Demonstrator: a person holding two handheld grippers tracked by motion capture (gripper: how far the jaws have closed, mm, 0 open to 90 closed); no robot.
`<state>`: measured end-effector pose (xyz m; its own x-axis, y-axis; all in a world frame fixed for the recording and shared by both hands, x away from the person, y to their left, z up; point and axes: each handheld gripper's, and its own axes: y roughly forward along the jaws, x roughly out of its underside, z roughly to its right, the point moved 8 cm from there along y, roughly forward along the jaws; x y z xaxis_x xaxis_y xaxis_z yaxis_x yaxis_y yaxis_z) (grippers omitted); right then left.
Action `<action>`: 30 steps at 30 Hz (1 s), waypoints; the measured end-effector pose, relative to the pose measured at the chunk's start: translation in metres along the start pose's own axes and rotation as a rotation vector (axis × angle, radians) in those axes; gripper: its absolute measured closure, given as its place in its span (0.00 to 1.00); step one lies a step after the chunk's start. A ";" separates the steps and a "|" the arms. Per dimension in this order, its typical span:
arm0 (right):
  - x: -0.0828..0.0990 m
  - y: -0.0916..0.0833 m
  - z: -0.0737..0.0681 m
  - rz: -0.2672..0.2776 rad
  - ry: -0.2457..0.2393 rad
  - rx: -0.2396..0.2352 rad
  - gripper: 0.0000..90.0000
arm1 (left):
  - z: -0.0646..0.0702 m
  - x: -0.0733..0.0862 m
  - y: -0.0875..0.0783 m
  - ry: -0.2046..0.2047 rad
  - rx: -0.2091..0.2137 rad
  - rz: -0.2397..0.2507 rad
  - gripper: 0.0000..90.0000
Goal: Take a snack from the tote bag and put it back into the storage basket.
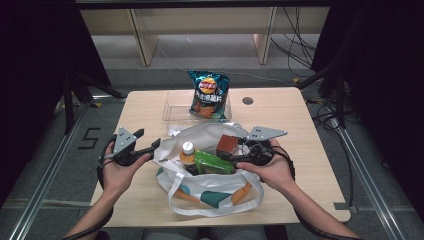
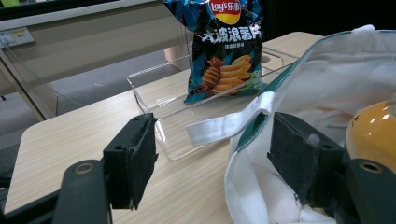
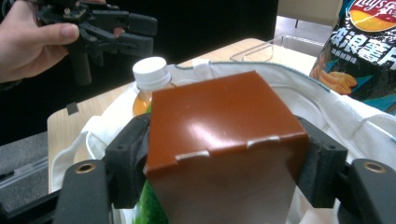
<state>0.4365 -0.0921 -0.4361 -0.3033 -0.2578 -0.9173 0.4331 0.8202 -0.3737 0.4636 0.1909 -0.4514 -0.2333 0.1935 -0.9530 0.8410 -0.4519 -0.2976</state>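
Observation:
A white tote bag (image 1: 200,132) with teal and orange patches lies open on the wooden table (image 1: 300,150). My right gripper (image 1: 231,151) is shut on a brown box (image 1: 226,144) over the bag's mouth, and the right gripper view shows its jaws pressing both sides of the brown box (image 3: 224,135). Beside it in the bag stand an orange bottle (image 1: 187,154) with a white cap (image 3: 150,72) and a green packet (image 1: 212,162). My left gripper (image 1: 149,141) is open at the bag's left rim. In its own view the bag's edge and a white strap (image 2: 224,126) lie between the jaws of the left gripper (image 2: 212,158).
A blue chips bag (image 1: 209,95) stands in a clear plastic tray (image 1: 172,107) at the back of the table. A round hole (image 1: 247,100) sits in the tabletop to its right. Bare wood lies on both sides of the tote.

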 end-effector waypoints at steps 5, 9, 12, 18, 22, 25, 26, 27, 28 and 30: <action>0.001 -0.002 0.001 -0.008 -0.046 0.024 0.41 | 0.000 0.000 0.000 0.001 0.000 -0.001 0.34; -0.002 -0.005 0.003 0.009 -0.023 0.050 0.43 | 0.000 0.000 0.000 -0.001 0.002 0.006 0.34; -0.005 -0.009 0.007 0.020 -0.019 0.068 0.43 | 0.000 0.000 0.000 0.000 0.002 0.005 0.34; -0.013 -0.013 0.009 0.052 -0.035 0.085 0.43 | 0.000 0.000 0.000 0.000 -0.001 0.000 0.34; -0.019 -0.017 0.009 0.064 -0.025 0.101 0.43 | 0.000 0.000 0.000 -0.001 0.002 0.005 0.34; -0.027 -0.021 0.008 0.074 0.006 0.106 0.43 | 0.000 0.000 0.000 0.002 -0.002 -0.001 0.34; -0.029 -0.022 0.008 0.079 0.011 0.119 0.43 | 0.000 0.000 0.000 0.004 -0.002 -0.001 0.35; -0.031 -0.023 0.008 0.080 0.012 0.124 0.43 | 0.001 0.000 0.000 0.004 -0.002 0.000 0.34; -0.031 -0.023 0.008 0.080 0.012 0.124 0.43 | 0.001 0.000 0.000 0.004 -0.002 0.000 0.35; -0.036 -0.025 0.009 0.079 0.020 0.131 0.43 | 0.000 0.000 0.000 0.003 -0.004 -0.001 0.35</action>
<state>0.4441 -0.1081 -0.3949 -0.2803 -0.1834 -0.9422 0.5629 0.7637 -0.3161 0.4631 0.1906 -0.4512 -0.2325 0.1962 -0.9526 0.8427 -0.4484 -0.2980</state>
